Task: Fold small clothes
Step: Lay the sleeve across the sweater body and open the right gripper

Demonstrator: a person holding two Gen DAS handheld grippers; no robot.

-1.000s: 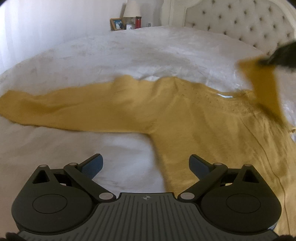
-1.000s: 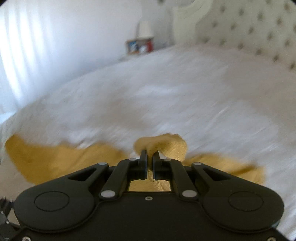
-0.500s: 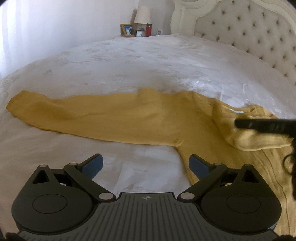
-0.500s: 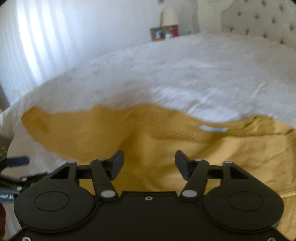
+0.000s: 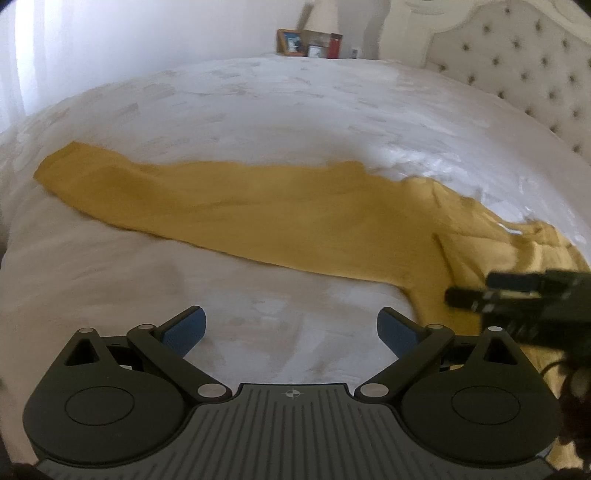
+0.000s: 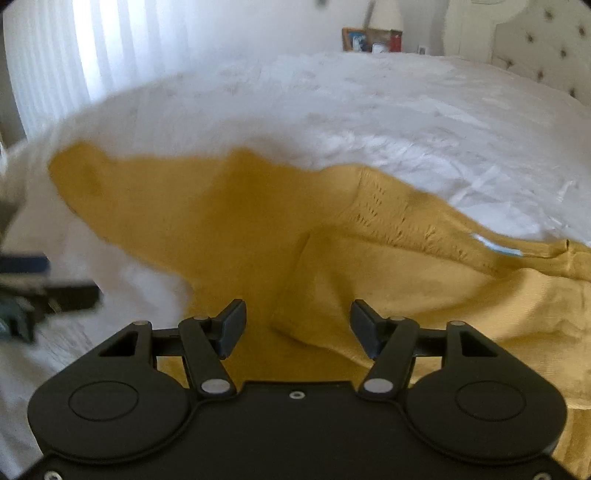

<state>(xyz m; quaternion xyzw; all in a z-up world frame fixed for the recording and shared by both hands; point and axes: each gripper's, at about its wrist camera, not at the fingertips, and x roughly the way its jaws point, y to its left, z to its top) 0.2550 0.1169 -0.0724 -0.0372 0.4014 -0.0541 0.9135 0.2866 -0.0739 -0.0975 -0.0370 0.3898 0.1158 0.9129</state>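
Note:
A mustard-yellow knit sweater (image 5: 280, 214) lies on the white bed (image 5: 258, 110). One long sleeve stretches out to the left; the other sleeve (image 6: 424, 295) lies folded across the body. My left gripper (image 5: 291, 328) is open and empty over bare bedding, just short of the sweater's armpit. My right gripper (image 6: 297, 326) is open and empty, low over the sweater's body, with the folded sleeve's edge between its fingers. The right gripper also shows at the right edge of the left wrist view (image 5: 517, 295). The left gripper shows blurred at the left edge of the right wrist view (image 6: 37, 284).
A tufted cream headboard (image 5: 524, 66) rises at the back right. A nightstand behind the bed holds a lamp (image 5: 321, 14), a picture frame (image 5: 290, 41) and a red container (image 5: 334, 45). White curtains (image 6: 74, 55) hang at the left.
My right gripper carried the right sleeve across the body, opened and let it go; the sleeve now lies folded on the sweater. The left gripper stayed open and shifted left.

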